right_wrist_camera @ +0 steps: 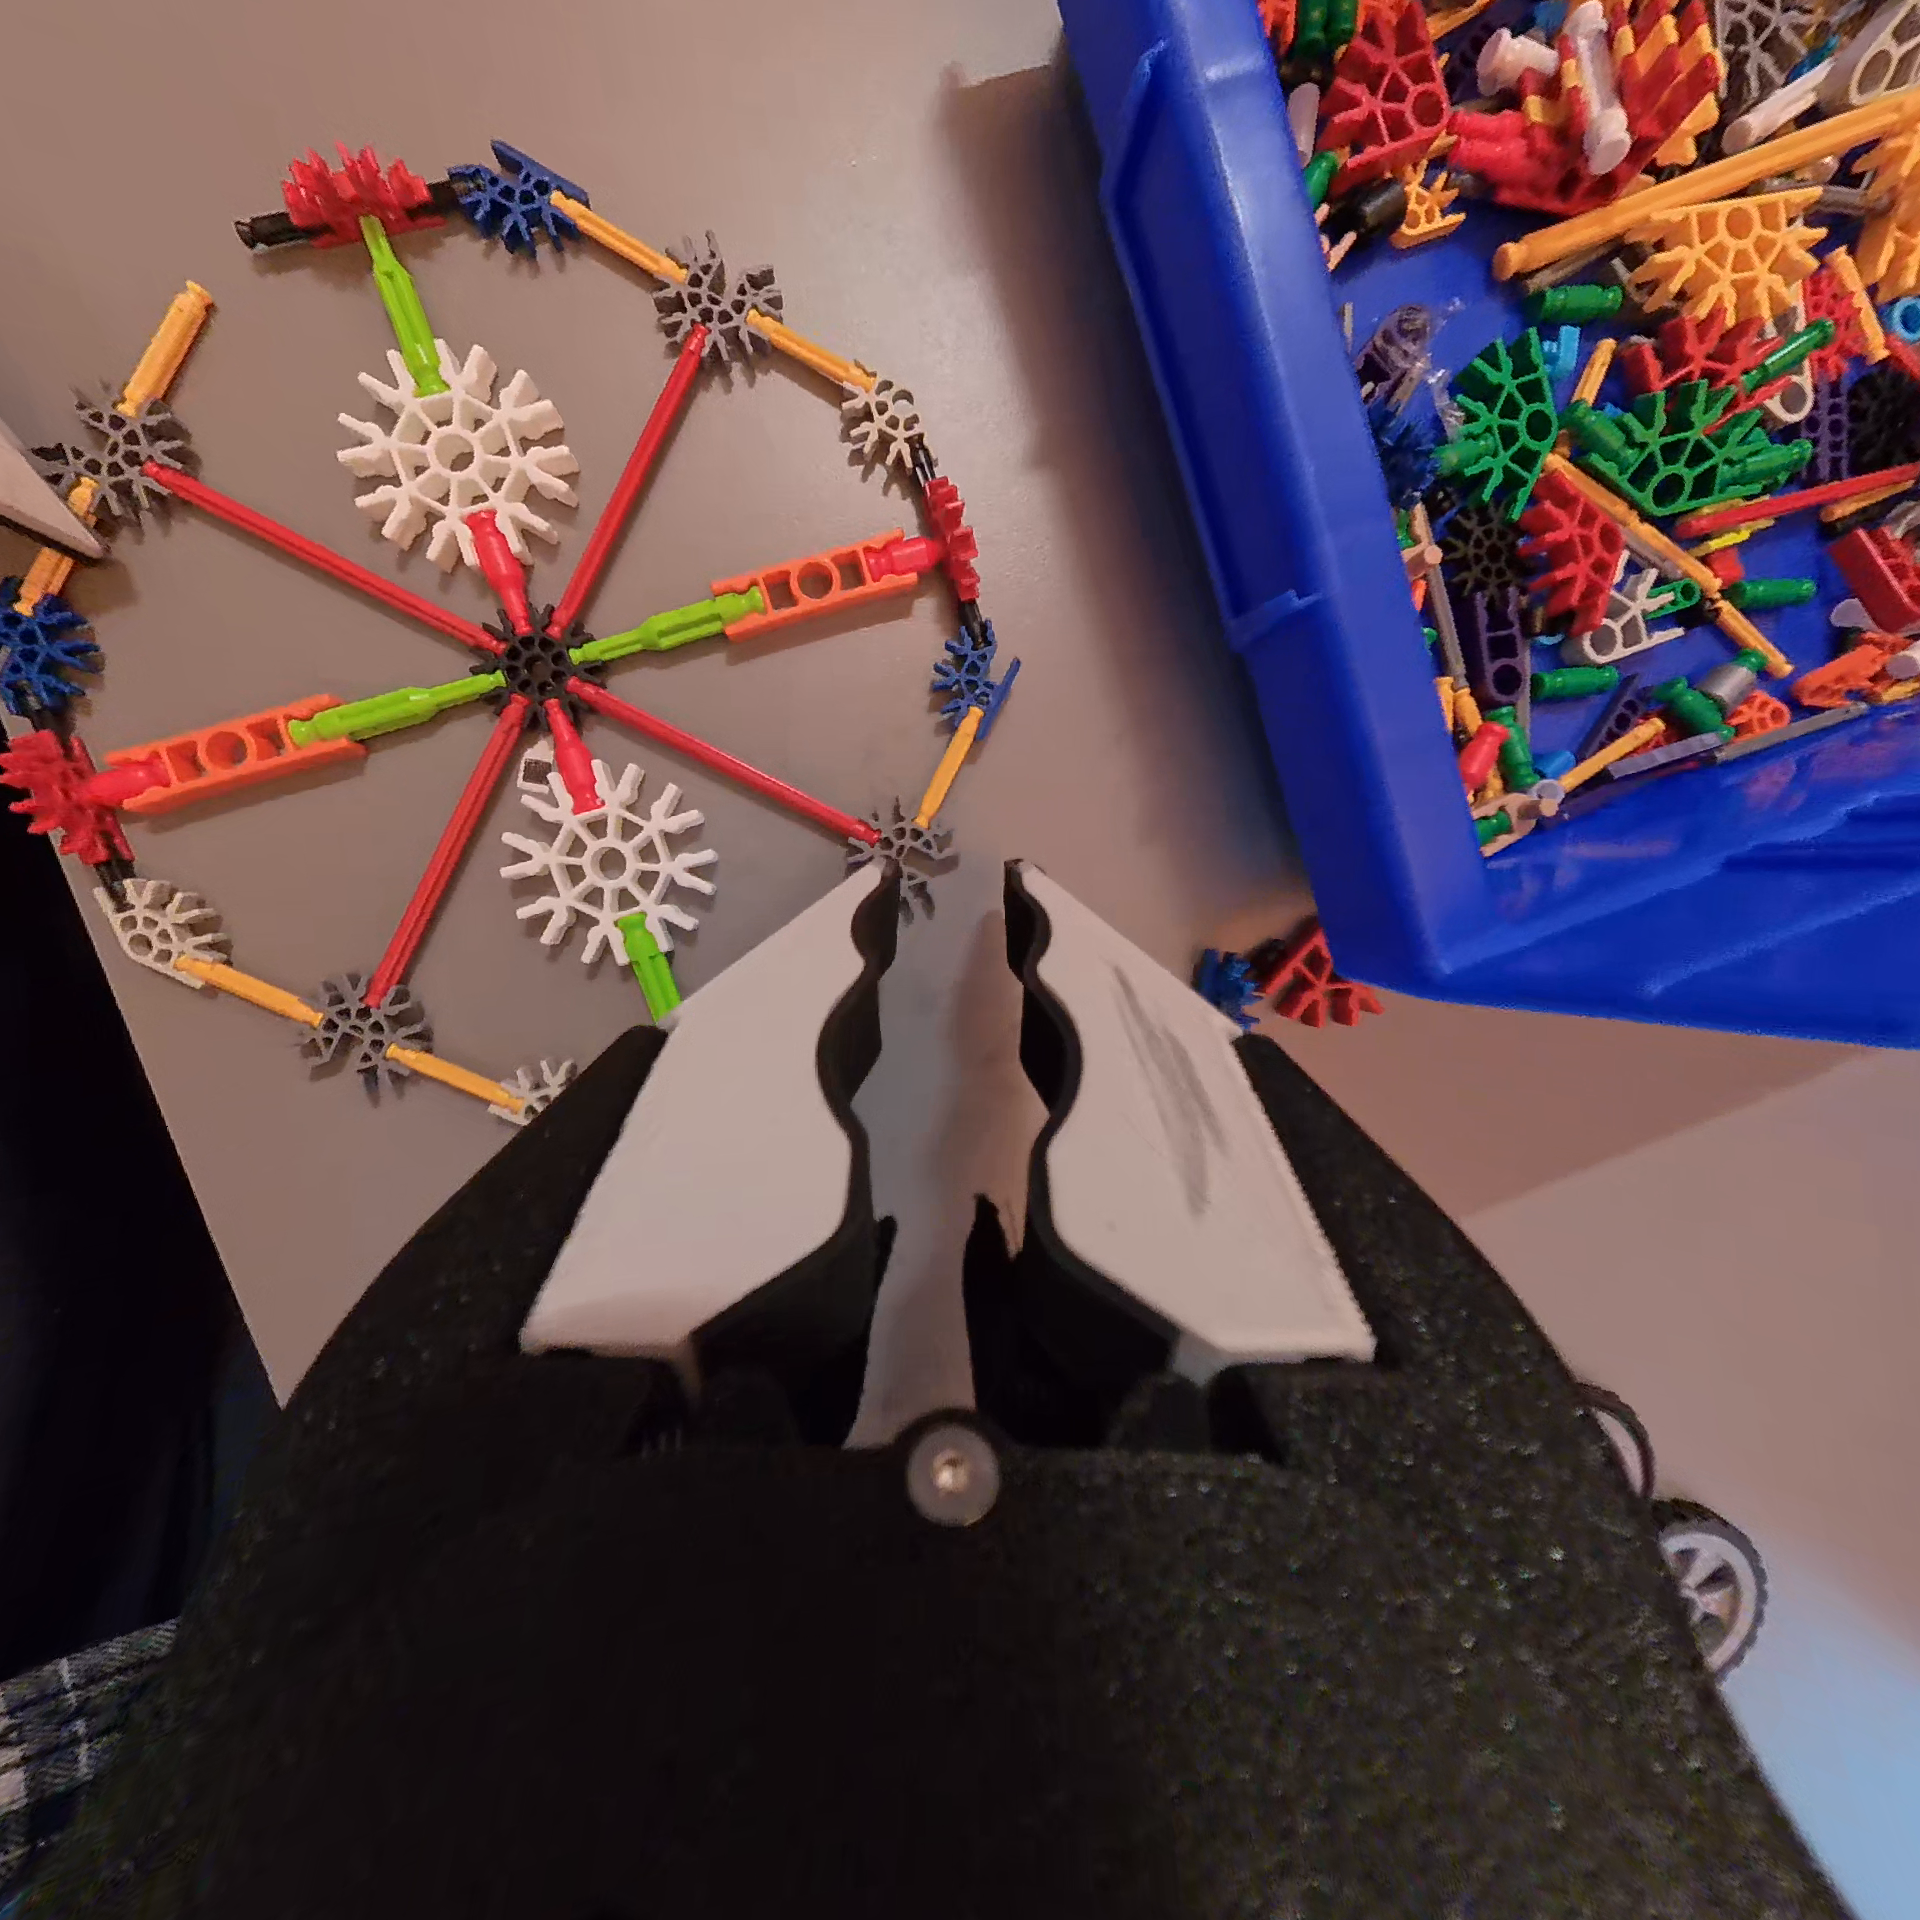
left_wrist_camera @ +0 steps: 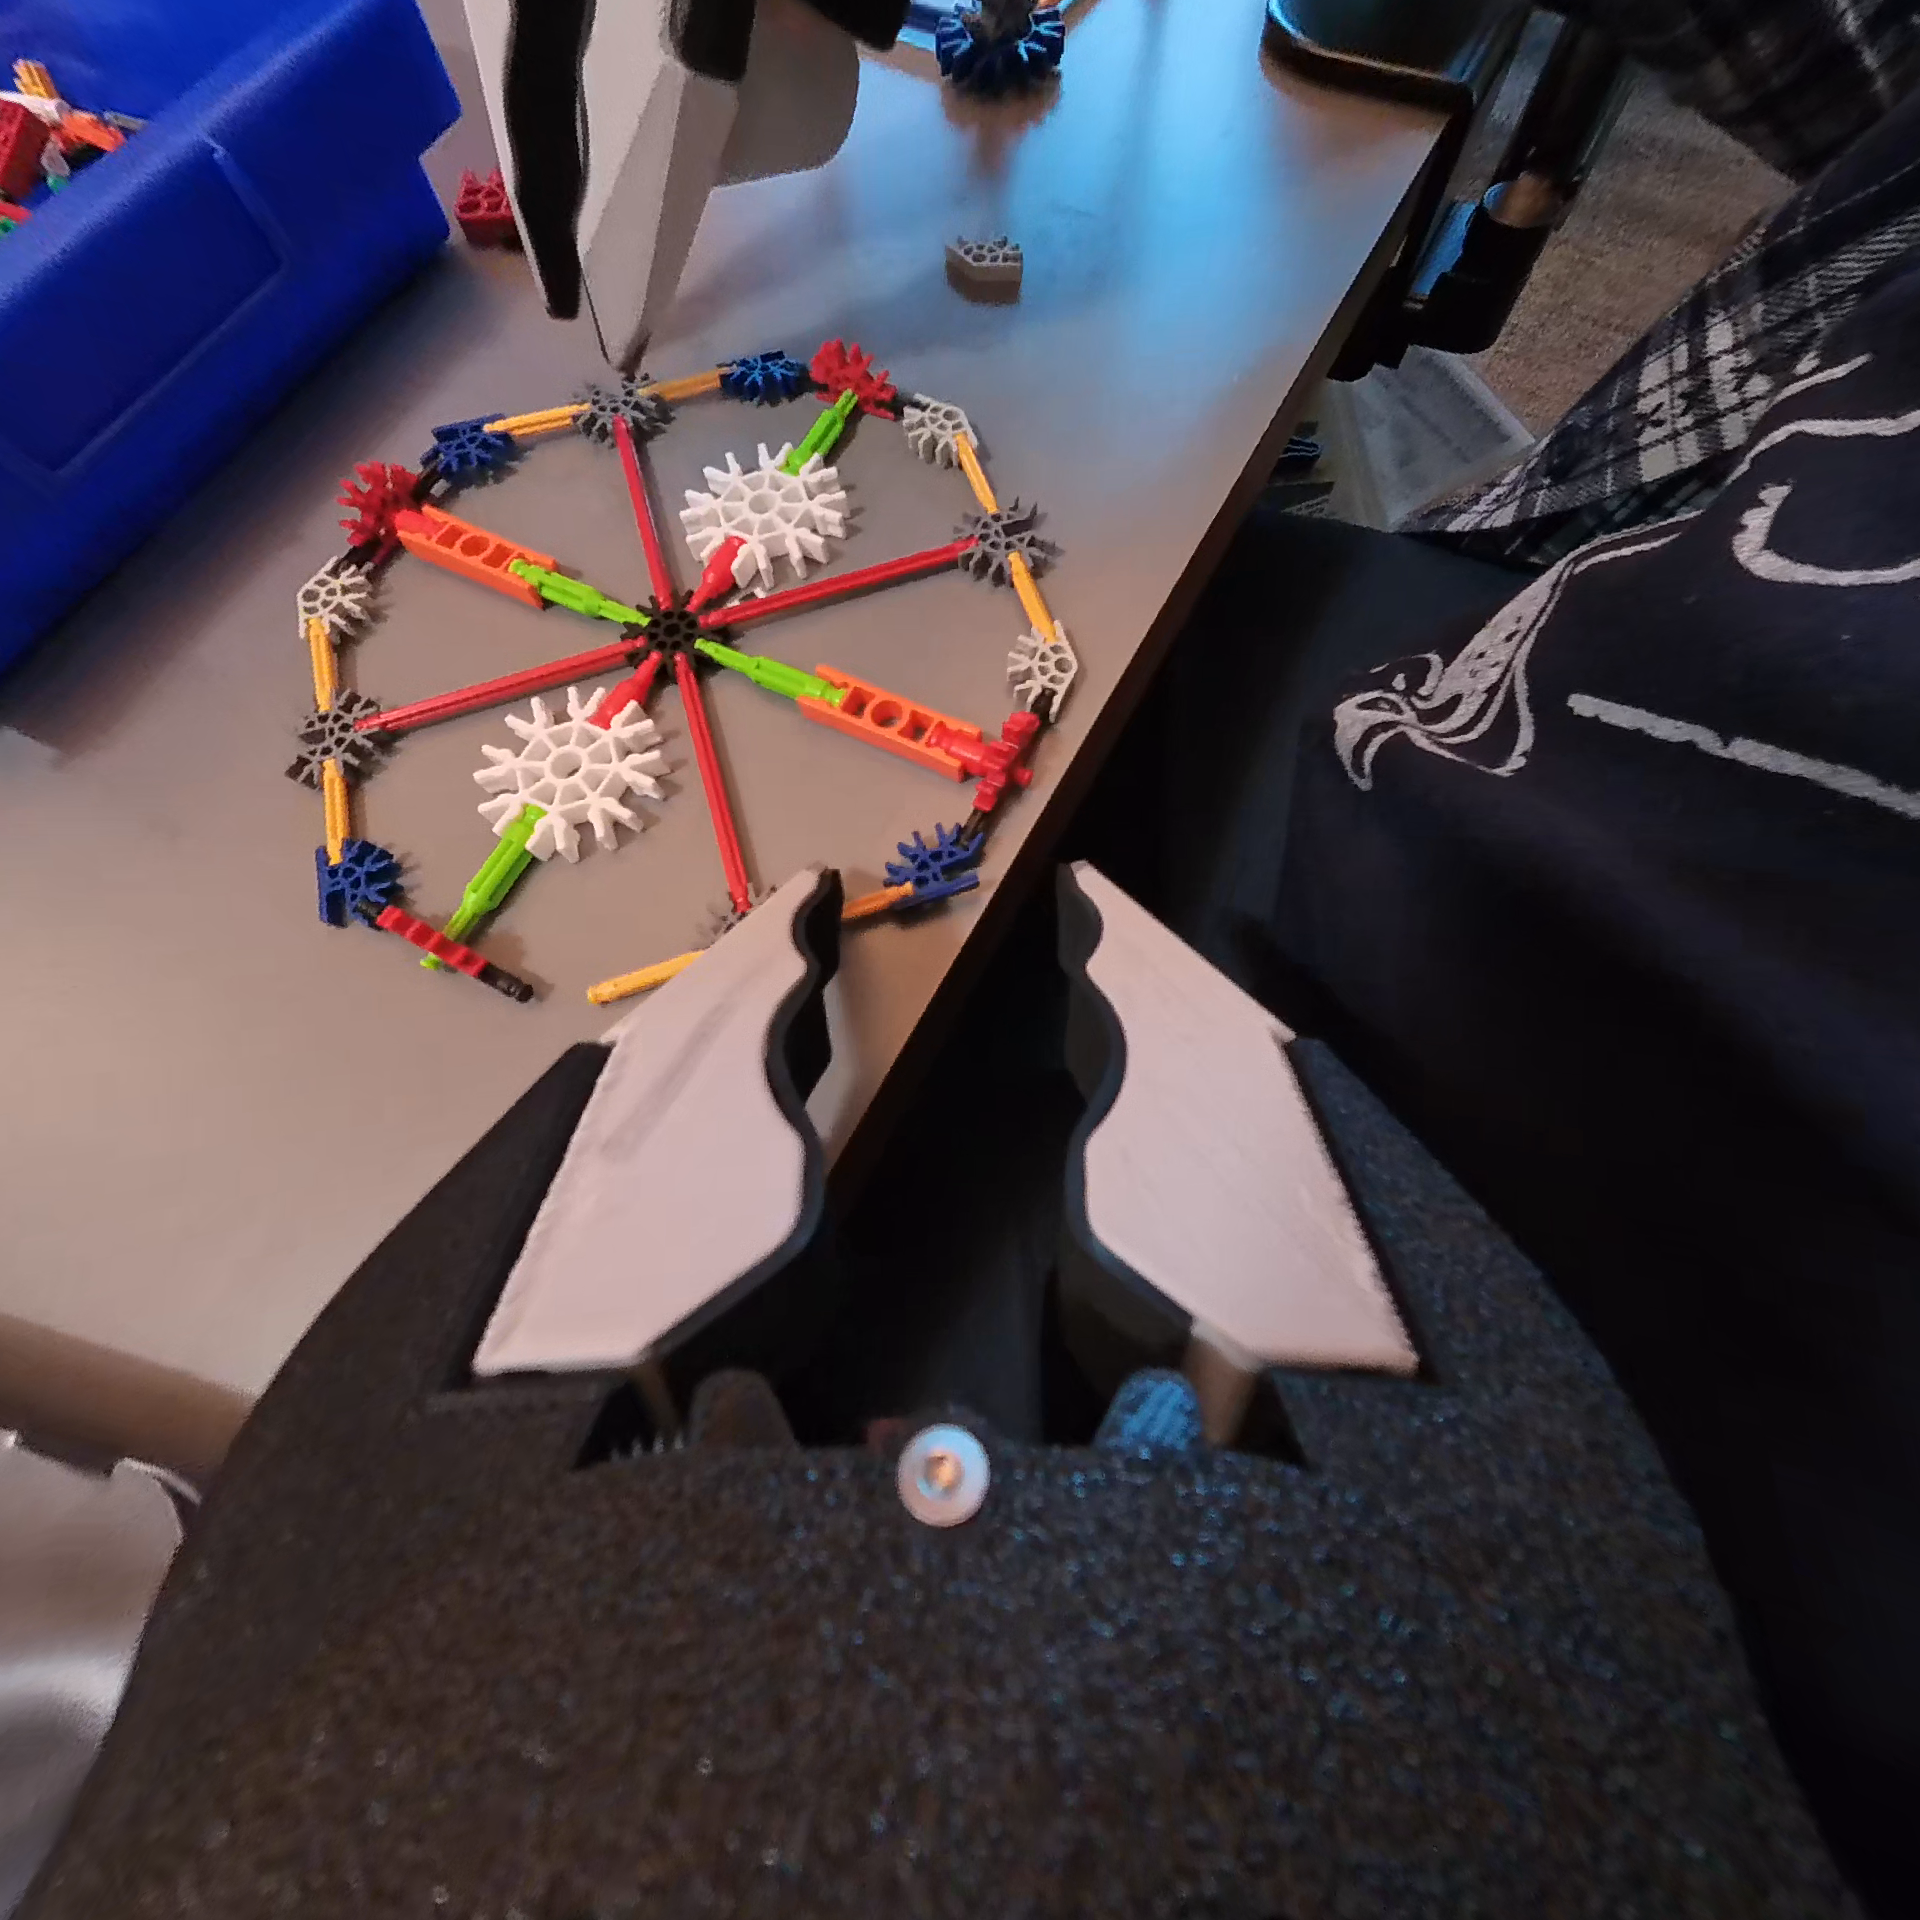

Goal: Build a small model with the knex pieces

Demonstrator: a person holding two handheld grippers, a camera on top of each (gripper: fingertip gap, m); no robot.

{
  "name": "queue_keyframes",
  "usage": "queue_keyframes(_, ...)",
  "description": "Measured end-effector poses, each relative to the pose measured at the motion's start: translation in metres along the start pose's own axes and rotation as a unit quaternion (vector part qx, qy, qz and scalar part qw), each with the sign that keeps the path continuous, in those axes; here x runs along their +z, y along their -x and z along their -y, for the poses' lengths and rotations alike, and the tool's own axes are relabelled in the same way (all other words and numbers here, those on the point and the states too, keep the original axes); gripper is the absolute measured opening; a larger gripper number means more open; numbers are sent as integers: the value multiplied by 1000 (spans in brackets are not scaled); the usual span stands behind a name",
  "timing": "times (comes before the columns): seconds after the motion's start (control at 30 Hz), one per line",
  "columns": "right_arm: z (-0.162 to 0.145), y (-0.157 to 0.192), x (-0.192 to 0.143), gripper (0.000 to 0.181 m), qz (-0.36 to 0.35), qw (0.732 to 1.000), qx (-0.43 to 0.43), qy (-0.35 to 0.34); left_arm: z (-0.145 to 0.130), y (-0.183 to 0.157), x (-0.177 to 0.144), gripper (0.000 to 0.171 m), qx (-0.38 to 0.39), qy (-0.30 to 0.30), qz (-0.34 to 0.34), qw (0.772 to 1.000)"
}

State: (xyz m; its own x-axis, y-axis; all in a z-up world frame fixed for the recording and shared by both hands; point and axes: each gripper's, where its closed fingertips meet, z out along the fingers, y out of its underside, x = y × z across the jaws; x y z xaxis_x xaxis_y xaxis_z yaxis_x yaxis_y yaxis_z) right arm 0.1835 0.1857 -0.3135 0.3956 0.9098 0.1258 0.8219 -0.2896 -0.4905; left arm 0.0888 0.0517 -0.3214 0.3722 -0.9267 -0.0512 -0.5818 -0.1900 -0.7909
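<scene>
My right gripper (right_wrist_camera: 951,883) hangs low over the grey table (right_wrist_camera: 935,156), its fingers apart with nothing between them, tips just beside the dark grey connector (right_wrist_camera: 902,844) on the rim of the flat toy wheel (right_wrist_camera: 535,660), which fills the left half of the right wrist view. I judge I sit there because that connector is where a red spoke and a yellow rim rod meet, so it is a firm place to steady or take hold. My left gripper (left_wrist_camera: 945,894) is at the lower middle of its own view, fingers also apart and empty, straddling the table's edge (left_wrist_camera: 1195,582) near the gap in the rim, where a yellow rod (left_wrist_camera: 644,977) lies loose at one end (the ring is not closed there). The blue bin (right_wrist_camera: 1247,520) of spare pieces sits at the upper right of the right view, near enough, I think, to reach. A red piece (right_wrist_camera: 1320,982) and a blue one lie against its lower corner.
</scene>
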Motion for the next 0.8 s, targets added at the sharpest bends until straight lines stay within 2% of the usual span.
queue_keyframes(0.43,3,0,9,19,7,1000,-4,9,2,-7,6,40,3,-12,-11,1000)
queue_keyframes(0.8,4,-2,0,20,-5,1000,-4,3,0,7,-9,44,-1,-21,13,1000)
